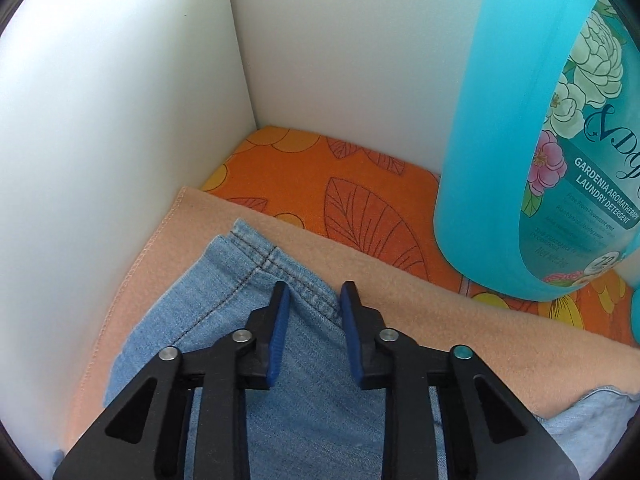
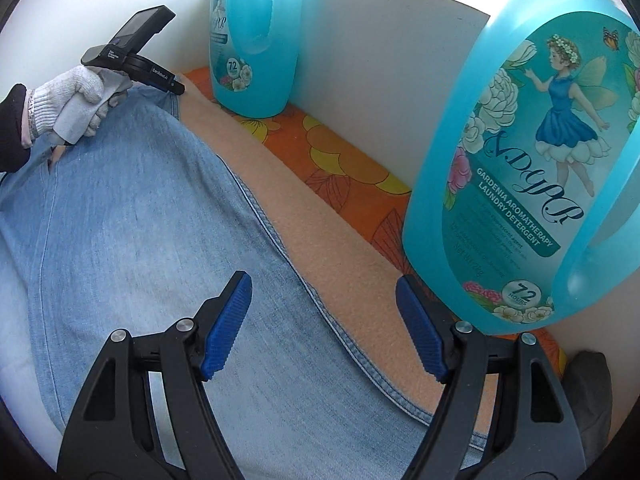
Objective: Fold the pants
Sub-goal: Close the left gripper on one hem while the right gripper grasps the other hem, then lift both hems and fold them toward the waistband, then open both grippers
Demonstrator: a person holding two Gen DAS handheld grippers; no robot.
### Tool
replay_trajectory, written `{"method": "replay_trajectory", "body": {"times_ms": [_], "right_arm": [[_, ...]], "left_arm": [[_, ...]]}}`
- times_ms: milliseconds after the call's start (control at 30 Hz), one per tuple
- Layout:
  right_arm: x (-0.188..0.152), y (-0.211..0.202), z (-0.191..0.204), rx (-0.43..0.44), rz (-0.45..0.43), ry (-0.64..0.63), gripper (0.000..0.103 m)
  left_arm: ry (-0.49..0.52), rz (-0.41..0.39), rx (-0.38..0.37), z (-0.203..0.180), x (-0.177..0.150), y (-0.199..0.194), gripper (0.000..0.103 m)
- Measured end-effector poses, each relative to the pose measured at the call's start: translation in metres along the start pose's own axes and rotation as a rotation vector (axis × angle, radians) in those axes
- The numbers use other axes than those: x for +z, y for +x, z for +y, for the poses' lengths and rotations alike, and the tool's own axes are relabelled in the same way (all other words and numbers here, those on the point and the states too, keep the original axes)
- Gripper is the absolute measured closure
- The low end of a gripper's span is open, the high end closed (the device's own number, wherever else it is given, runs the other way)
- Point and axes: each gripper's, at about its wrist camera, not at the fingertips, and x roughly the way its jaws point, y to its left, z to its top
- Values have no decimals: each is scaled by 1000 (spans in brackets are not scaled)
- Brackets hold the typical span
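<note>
Light blue denim pants [image 1: 224, 272] lie spread on a peach blanket [image 1: 400, 280]. In the left wrist view my left gripper [image 1: 314, 304] is at the stitched hem corner, its blue pads [image 1: 280, 320] closed in on a raised fold of denim. The right wrist view shows the wide denim panel [image 2: 140, 220] with its seamed edge running diagonally. My right gripper [image 2: 324, 292] hangs open just above that edge, one finger over denim, the other over blanket. A gloved hand [image 2: 76, 96] holds the left gripper at the far left corner of the pants.
Two turquoise detergent bottles stand on an orange floral cloth [image 2: 340, 160]: one close on the right [image 2: 520, 180], one farther back [image 2: 256, 40]. White panels [image 1: 100, 120] wall in the left side and the back. The near bottle [image 1: 540, 140] looms beside the left gripper.
</note>
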Motion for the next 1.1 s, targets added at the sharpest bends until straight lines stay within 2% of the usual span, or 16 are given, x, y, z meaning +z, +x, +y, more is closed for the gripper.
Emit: {"method": "replay_trajectory", "body": {"times_ms": [33,133,267,433,500,567,600,667,867,1067,1100], "right_arm": [[0,4,0,5,8,0,25],[1,16,0,15,30,2,25],[1,32,4,21,62,-14,25],[-1,34,0,45,49,10,25],[-2,33,0,88,46,23,35],[-4,30,3,138,45,36,64],[-5,28,8,123,44,24,69],[-4,25,16,94,54,2,93],[-5,-3,30,57,17,23,96],[0,-56,46,10,-57,17,97],[0,-66,49,6,-71,17,97]], "left_arm": [[-4,-7,-3,2,-1,-1,90],[-33,-25,-30,9,-2,-7,94],[-89,-43,-82,22,-1,-14,96],[-120,-100,-124,33,-1,-43,96],[-133,-123,-143,41,3,-50,96],[-122,-149,-143,41,2,-66,96],[-114,-162,-140,41,2,-72,96],[-104,-188,-139,39,-3,-90,96],[-109,-225,-156,48,-7,-119,97],[-133,-258,-182,71,-27,-165,97],[-134,-264,-187,76,-25,-161,97]]}}
